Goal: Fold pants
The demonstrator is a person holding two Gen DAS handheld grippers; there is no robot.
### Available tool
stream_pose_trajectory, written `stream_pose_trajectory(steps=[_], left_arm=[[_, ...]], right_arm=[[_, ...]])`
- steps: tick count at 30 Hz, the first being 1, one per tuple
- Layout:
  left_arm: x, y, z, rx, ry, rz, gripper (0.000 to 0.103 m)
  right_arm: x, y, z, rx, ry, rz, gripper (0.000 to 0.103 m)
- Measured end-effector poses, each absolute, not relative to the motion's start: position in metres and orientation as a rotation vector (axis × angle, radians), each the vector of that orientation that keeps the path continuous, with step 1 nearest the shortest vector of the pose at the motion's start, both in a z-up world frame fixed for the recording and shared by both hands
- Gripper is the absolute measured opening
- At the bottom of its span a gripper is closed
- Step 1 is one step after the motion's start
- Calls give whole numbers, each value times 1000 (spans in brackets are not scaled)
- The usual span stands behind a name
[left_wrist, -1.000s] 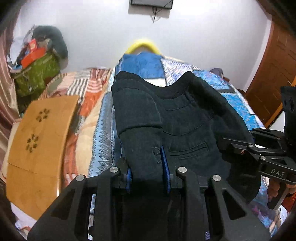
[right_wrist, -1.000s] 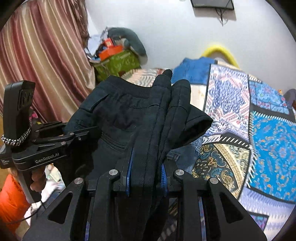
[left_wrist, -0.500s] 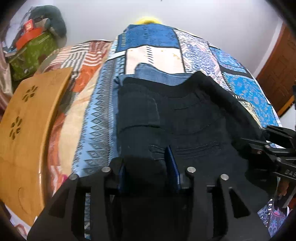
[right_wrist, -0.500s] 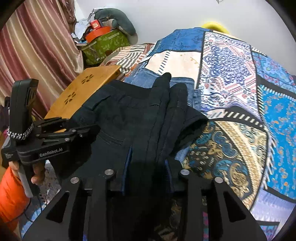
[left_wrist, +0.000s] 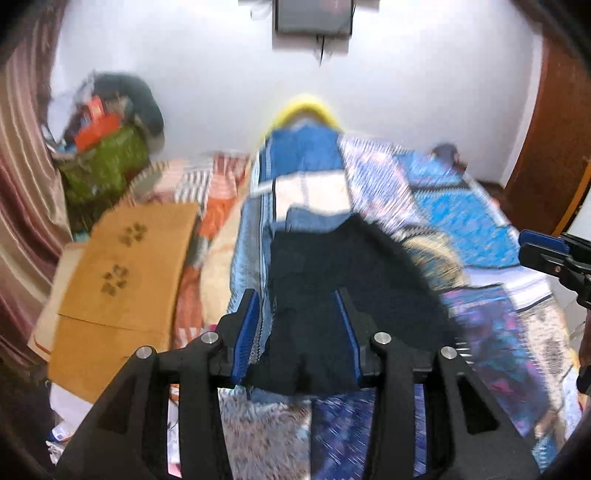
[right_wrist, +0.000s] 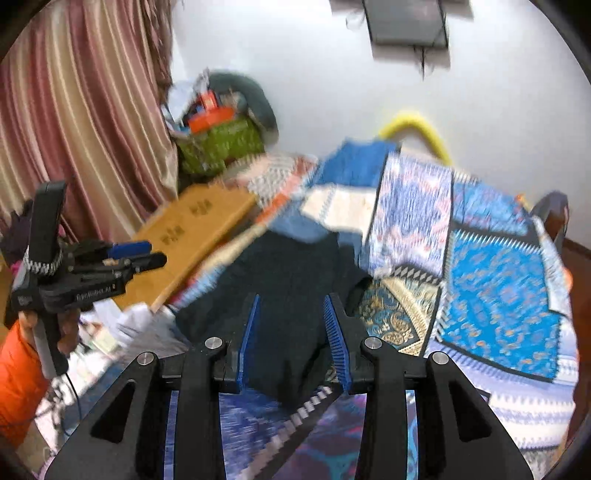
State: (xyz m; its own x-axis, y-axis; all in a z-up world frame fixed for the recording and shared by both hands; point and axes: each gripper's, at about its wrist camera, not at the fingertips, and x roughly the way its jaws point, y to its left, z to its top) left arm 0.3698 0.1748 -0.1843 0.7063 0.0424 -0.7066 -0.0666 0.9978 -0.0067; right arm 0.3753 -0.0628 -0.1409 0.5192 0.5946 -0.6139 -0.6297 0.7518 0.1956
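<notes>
White wall point(left_wrist: 406, 92) straight ahead of the tongs, dark flat screen point(left_wrist: 312, 16) mounted high on it, cable hanging below. Bed under and ahead of the tongs, covered by a blue patchwork spread point(right_wrist: 495, 288); a striped orange-and-white cover point(left_wrist: 218, 206) lay on its left part. Yellow curved piece point(right_wrist: 417, 127) at the far end against the wall. Left of the tongs: a wooden board point(left_wrist: 122, 280) with paw-shaped cutouts, striped pink-and-beige curtain point(right_wrist: 85, 122), and a corner pile with a green bag point(right_wrist: 221, 144) and an orange box point(left_wrist: 98, 127). Brown wooden door point(left_wrist: 554, 122) to the right. Even lighting; both views motion-blurred.
</notes>
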Motion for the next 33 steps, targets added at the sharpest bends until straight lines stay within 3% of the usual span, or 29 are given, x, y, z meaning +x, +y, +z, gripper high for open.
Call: stream_pose_trajectory(steps=[8,18,23,28,31,33], left_arm=[[239,125,-73,-6,504,62,41],[108,85,-36,3,278,80,42],[77,75,-31,3,229,92,64],[60,70,-28,6,206,111,85],[57,70,-28,-2,186,115,97],[52,68,-27,-4,176,114,99]], right_arm=[[263,-96,-47,-4,437,767,34],[147,-112,-28,35,221,756,34],[127,-113,-29,37,179,724,36],[120,-118,-27,62,155,695,73],[115,-118,-25,55,146,679,86],[116,-117,-24,50,146,673,89]])
